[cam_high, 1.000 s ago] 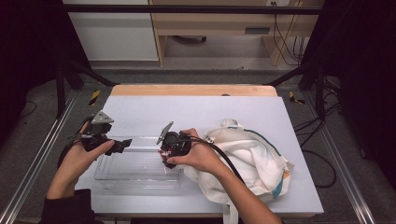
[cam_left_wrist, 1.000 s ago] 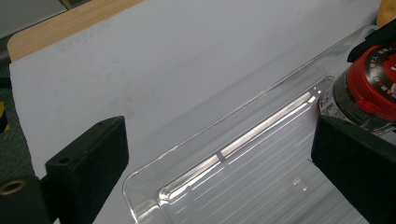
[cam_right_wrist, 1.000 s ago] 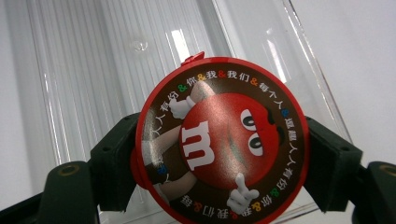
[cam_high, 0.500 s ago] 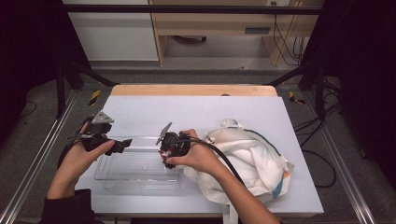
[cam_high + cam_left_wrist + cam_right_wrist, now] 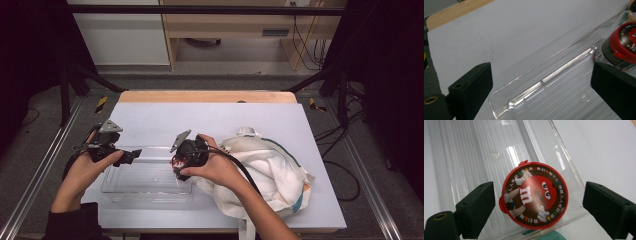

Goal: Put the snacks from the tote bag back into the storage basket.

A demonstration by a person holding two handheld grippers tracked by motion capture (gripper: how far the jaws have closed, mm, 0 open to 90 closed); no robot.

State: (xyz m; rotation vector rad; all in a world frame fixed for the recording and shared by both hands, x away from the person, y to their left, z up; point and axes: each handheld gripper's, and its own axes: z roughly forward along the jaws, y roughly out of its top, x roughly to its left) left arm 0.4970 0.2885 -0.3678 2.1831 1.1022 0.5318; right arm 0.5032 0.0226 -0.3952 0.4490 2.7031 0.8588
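Candy tub, red lid: centre of the right gripper view, standing in the clear tray at its right end. Right gripper: jaws wide, astride the lid, untouching. Left gripper: jaws wide, empty. Risk: a careless jaw tips the tub.

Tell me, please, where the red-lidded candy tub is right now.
The candy tub stands in the clear tray at its right end, between the open right tongs without touching them, beside the white bag.

Grey floor, wooden desk, dark curtains
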